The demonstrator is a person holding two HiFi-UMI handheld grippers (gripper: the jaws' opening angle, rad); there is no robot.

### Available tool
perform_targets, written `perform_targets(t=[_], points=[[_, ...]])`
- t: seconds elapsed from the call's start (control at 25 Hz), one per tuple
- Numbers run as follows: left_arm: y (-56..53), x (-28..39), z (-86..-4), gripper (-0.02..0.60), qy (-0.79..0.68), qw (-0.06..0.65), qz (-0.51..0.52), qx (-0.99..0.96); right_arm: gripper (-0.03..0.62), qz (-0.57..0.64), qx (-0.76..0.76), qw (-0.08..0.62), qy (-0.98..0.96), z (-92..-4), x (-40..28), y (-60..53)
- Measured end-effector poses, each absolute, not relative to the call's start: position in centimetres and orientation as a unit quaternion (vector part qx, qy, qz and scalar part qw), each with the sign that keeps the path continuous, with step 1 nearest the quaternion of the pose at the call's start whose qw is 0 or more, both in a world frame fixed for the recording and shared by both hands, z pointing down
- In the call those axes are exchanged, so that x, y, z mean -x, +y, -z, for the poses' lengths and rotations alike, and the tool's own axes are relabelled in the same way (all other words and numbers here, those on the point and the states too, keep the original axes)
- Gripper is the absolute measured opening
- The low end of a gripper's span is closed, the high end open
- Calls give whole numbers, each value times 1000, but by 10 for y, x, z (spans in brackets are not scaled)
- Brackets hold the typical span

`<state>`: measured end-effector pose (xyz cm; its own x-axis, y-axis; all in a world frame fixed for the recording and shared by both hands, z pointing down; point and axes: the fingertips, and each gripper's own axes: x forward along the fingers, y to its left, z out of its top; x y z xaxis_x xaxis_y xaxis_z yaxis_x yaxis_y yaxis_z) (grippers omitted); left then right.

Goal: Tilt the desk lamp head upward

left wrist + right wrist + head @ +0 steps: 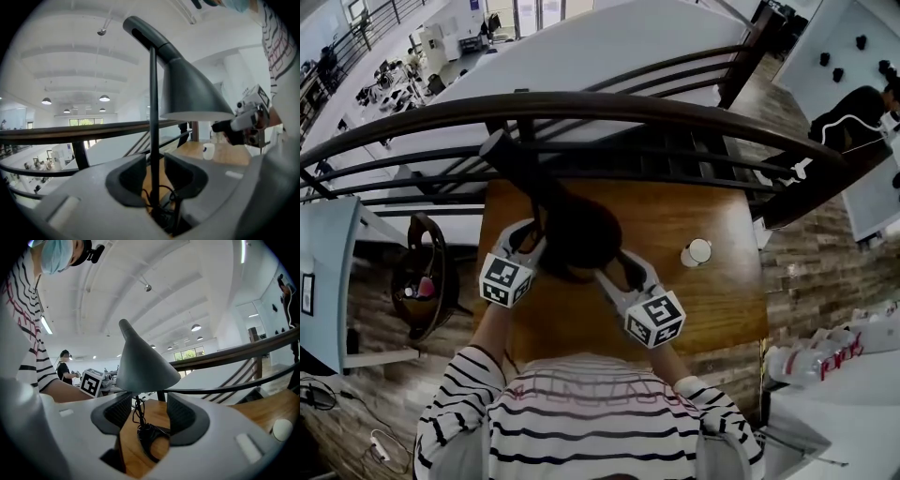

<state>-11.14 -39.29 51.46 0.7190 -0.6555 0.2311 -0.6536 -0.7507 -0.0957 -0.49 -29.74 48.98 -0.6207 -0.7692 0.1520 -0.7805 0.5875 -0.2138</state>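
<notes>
The dark grey lamp stands on the wooden table. Its cone head faces down and its stem is upright.

Wooden table is sitting against a dark curved railing. White cup is standing upright on the table's right side. Round chair is standing left of the table, something pink lying on its seat. White bottles are sitting at far right. Person in a dark top is standing in the background. Ceiling lights are glowing.
</notes>
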Motion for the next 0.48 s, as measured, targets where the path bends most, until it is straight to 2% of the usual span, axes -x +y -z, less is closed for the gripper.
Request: perform_targets(t=[0.2, 0.48], points=[[-402, 108, -521, 54, 351, 1, 135, 927, 219, -123, -428, 27, -895, -489, 5, -306], [-404, 104, -526, 49, 350, -13, 121, 929, 201, -104, -422, 24, -900, -493, 5, -309]])
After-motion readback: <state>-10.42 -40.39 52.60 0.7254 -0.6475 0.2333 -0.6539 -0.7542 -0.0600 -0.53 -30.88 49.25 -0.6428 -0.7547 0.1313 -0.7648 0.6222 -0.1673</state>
